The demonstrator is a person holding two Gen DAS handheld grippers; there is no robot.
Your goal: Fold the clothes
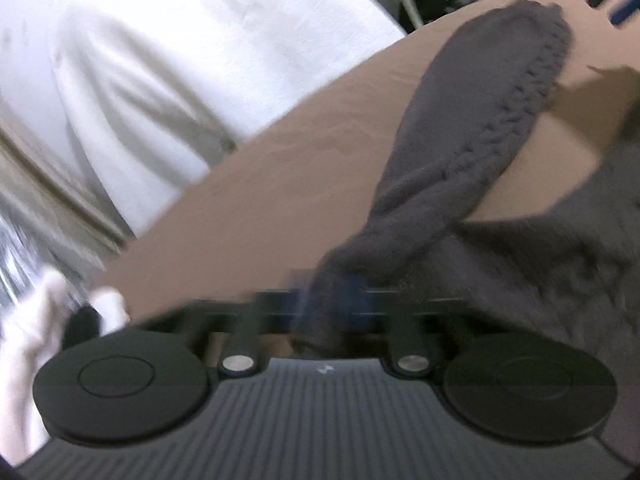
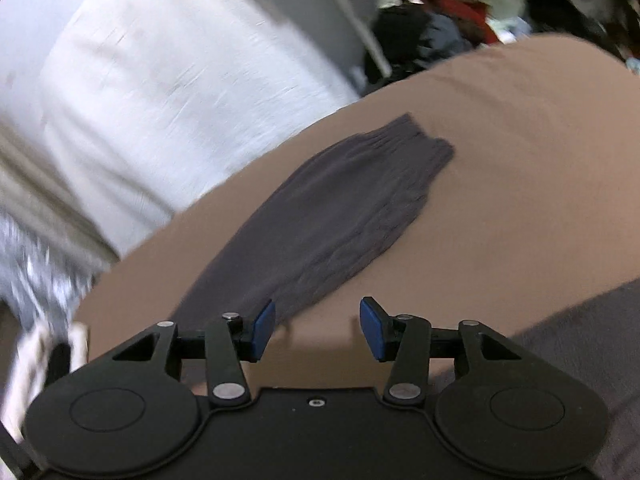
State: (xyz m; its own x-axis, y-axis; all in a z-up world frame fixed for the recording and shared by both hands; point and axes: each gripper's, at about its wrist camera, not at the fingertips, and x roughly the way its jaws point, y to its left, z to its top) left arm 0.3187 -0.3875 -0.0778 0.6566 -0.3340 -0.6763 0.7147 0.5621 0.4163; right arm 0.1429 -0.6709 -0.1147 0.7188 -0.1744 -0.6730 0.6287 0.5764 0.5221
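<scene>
A dark grey knit garment lies on a brown surface. In the left wrist view its sleeve runs from the upper right down into my left gripper, which is shut on the bunched sleeve; the blue pads are mostly hidden by cloth and blur. The garment's body fills the right side. In the right wrist view the sleeve lies flat on the brown surface. My right gripper is open just above the surface, its left pad at the sleeve's near edge, nothing between the fingers.
A person in white clothing stands beyond the surface's far edge, also seen as white cloth. A gloved hand holds a handle at lower left. A heap of mixed clothes sits at the back.
</scene>
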